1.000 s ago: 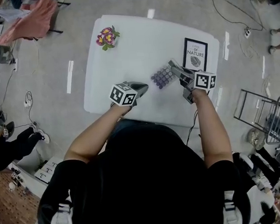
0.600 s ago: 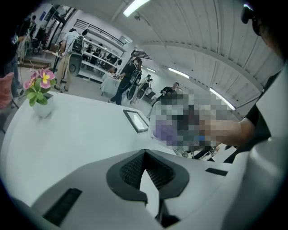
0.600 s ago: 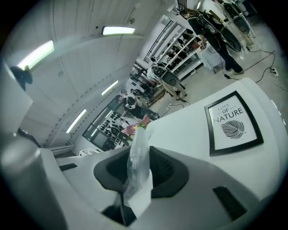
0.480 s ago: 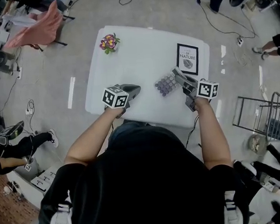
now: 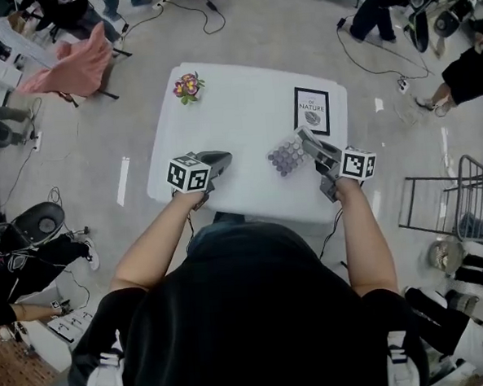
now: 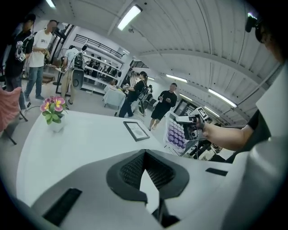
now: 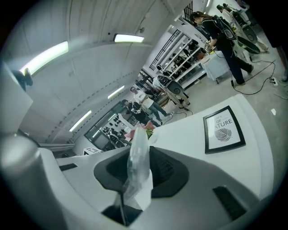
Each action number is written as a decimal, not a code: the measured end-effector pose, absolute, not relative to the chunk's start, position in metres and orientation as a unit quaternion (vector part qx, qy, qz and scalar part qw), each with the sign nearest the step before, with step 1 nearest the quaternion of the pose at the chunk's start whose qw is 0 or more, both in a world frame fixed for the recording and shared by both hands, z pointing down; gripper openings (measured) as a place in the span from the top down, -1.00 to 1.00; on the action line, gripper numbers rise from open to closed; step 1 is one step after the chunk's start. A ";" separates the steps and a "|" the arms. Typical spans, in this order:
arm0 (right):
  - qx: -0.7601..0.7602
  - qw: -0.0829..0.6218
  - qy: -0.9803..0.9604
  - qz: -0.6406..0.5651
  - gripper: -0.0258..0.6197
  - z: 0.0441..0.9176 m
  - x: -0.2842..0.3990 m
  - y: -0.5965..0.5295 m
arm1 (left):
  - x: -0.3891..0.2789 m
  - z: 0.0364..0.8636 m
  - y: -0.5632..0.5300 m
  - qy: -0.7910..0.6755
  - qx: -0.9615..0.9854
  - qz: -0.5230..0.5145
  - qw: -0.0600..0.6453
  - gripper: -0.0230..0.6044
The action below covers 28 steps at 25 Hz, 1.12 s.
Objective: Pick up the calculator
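The calculator (image 5: 286, 154), pale with rows of round purple keys, hangs above the white table (image 5: 244, 98) with my right gripper (image 5: 308, 139) shut on its right edge. In the right gripper view the calculator (image 7: 138, 166) shows edge-on between the jaws. In the left gripper view the calculator (image 6: 176, 133) tilts upright at the right, off the tabletop. My left gripper (image 5: 221, 158) hovers over the table's near left part, its jaws together with nothing in them; its tips (image 6: 144, 155) meet in the left gripper view.
A small pot of pink flowers (image 5: 188, 86) stands at the table's far left corner. A black-framed print (image 5: 311, 110) lies at the far right. Several people stand around the room. A pink cloth (image 5: 74, 64) drapes a chair at upper left; a wire cart (image 5: 463, 207) stands at right.
Both grippers have risen away from the tabletop and the table looks smaller. The calculator has gone up with the right gripper. The left gripper drifted a little left.
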State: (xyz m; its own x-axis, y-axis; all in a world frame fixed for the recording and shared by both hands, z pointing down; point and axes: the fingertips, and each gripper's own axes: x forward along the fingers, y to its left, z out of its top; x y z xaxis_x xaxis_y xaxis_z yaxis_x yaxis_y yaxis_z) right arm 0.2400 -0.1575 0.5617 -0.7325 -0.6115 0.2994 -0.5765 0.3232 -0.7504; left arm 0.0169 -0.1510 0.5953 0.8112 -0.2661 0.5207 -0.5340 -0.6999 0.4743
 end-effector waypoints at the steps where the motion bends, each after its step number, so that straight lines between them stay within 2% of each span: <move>1: -0.366 0.019 0.813 -0.452 0.58 0.560 0.240 -0.155 | 0.016 0.595 -0.150 -0.223 0.898 0.211 0.316 0.88; 21: -0.367 0.013 0.821 -0.438 0.58 0.547 0.261 -0.106 | 0.013 0.572 -0.120 -0.241 0.903 0.199 0.296 0.88; 28: -0.360 0.007 0.815 -0.455 0.58 0.582 0.251 -0.135 | 0.003 0.600 -0.149 -0.243 0.896 0.207 0.309 0.88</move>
